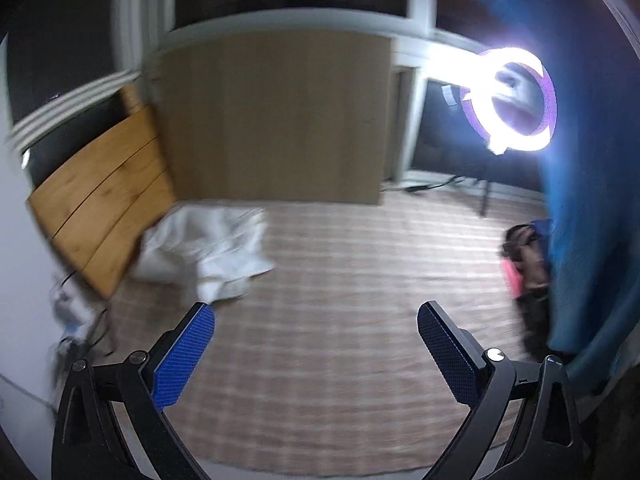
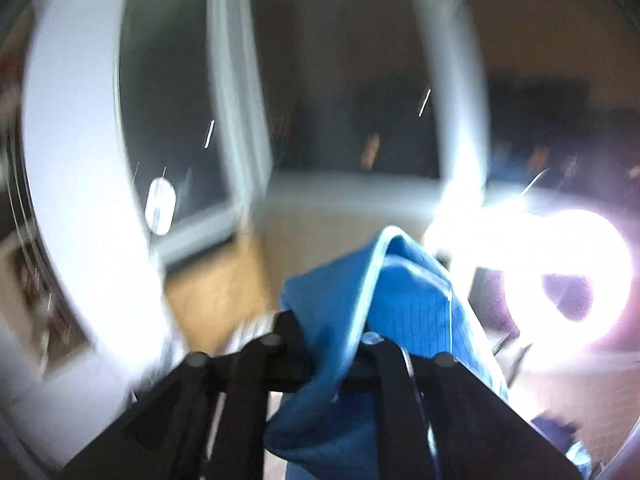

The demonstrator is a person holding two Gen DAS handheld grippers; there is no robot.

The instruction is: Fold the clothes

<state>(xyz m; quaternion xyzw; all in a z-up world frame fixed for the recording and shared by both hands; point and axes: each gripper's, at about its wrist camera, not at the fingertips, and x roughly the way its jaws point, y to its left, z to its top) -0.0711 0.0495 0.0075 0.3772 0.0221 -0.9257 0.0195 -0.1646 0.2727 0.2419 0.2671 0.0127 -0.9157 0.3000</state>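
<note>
At the far left of the checked mat [image 1: 340, 280], beside a leaning wooden board [image 1: 100, 216], a white garment [image 1: 208, 252] lies crumpled. The left gripper [image 1: 316, 344] hangs above the mat with its jaws spread wide and nothing between them. To the right, the blue garment [image 1: 592, 208] hangs in the air, pinched near its pale-edged hem in the closed right gripper [image 2: 332, 344]. It looks like the lift-and-spread step; the left gripper probably needs another edge.

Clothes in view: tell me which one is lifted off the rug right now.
The blue garment, clamped in the right gripper and hanging. The white garment lies crumpled on the rug; the left gripper is open, empty.
</note>
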